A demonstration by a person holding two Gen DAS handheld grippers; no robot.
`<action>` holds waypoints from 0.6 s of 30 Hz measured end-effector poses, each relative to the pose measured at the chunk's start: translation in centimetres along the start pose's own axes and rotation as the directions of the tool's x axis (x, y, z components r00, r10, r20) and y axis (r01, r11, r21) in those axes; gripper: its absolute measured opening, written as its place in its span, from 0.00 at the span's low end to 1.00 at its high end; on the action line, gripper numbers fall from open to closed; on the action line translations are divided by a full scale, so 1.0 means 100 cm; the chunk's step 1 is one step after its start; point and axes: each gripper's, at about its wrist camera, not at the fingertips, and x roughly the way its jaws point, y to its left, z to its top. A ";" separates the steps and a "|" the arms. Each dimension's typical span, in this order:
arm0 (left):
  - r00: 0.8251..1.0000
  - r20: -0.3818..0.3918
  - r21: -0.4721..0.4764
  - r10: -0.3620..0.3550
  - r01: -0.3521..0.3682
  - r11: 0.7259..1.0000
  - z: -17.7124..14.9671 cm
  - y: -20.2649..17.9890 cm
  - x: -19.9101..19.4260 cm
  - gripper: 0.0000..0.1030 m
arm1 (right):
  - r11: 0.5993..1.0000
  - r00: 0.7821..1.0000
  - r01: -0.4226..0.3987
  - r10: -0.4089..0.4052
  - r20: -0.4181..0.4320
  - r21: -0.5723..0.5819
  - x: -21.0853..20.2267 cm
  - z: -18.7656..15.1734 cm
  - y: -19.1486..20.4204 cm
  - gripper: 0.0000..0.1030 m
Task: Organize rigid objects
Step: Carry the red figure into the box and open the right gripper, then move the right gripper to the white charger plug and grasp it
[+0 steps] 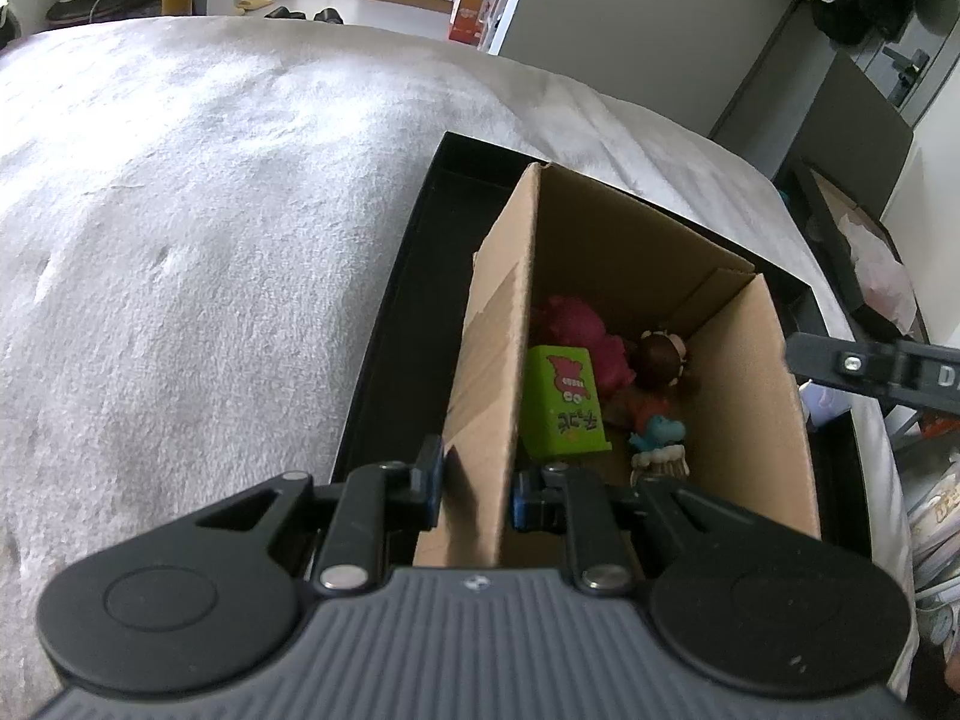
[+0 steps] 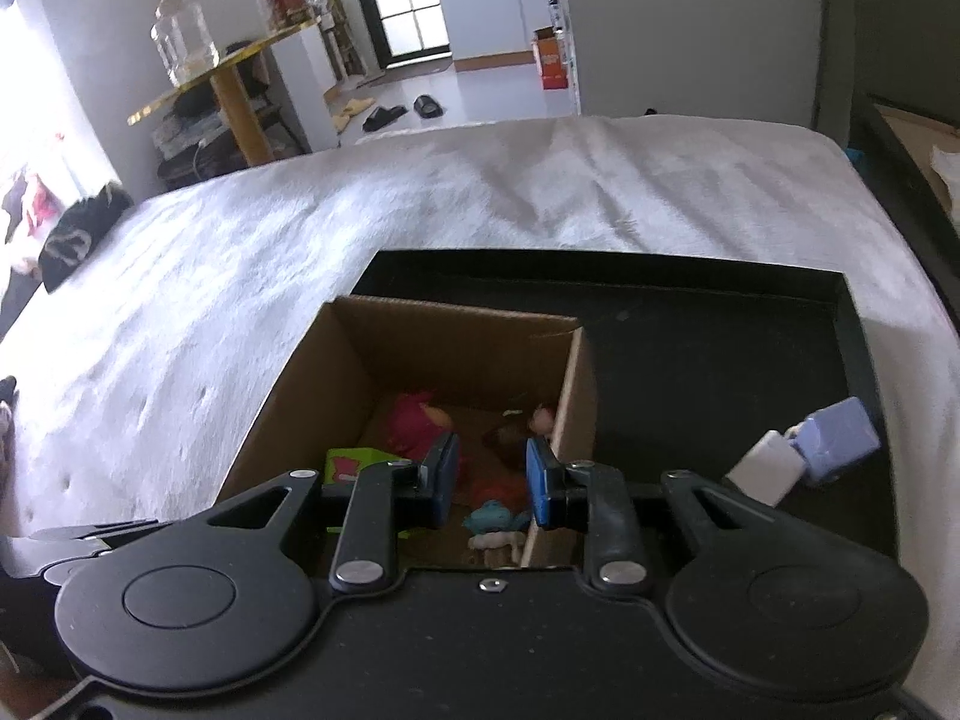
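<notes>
A cardboard box (image 1: 744, 372) stands in a shallow black tray (image 1: 396, 324) on a white bed. Inside lie a green carton (image 1: 564, 402), a pink toy (image 1: 576, 330), a brown-haired doll (image 1: 660, 360) and a small blue figure (image 1: 657, 432). My left gripper (image 1: 474, 483) straddles the box's left wall (image 1: 492, 372), one pad on each side, closed on it. My right gripper (image 2: 491, 474) hangs open and empty over the box (image 2: 336, 372), above the toys (image 2: 420, 420), its right pad (image 2: 540, 480) close to the right wall (image 2: 576, 396). A lilac and white toy (image 2: 810, 456) lies in the tray (image 2: 720, 360).
The white bedspread (image 1: 210, 240) spreads left and beyond the tray. A dark bedside unit with an open drawer (image 1: 864, 252) stands at the right. Slippers (image 2: 396, 114) and a gold table (image 2: 234, 78) stand on the floor beyond the bed.
</notes>
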 end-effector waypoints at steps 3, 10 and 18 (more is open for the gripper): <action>1.000 -0.005 0.004 0.008 -0.008 1.000 0.002 -0.001 0.000 0.19 | 1.000 1.000 0.008 -0.008 0.011 0.026 -0.007 -0.001 -0.012 0.26; 0.999 0.000 0.026 0.038 -0.038 0.999 0.006 -0.007 -0.003 0.20 | 0.996 0.999 0.042 -0.044 0.016 0.077 -0.009 -0.008 -0.045 0.26; 0.998 0.001 0.041 0.069 -0.069 0.997 0.013 -0.011 -0.003 0.23 | 0.991 0.998 0.062 -0.060 -0.023 0.119 -0.001 -0.021 -0.075 0.28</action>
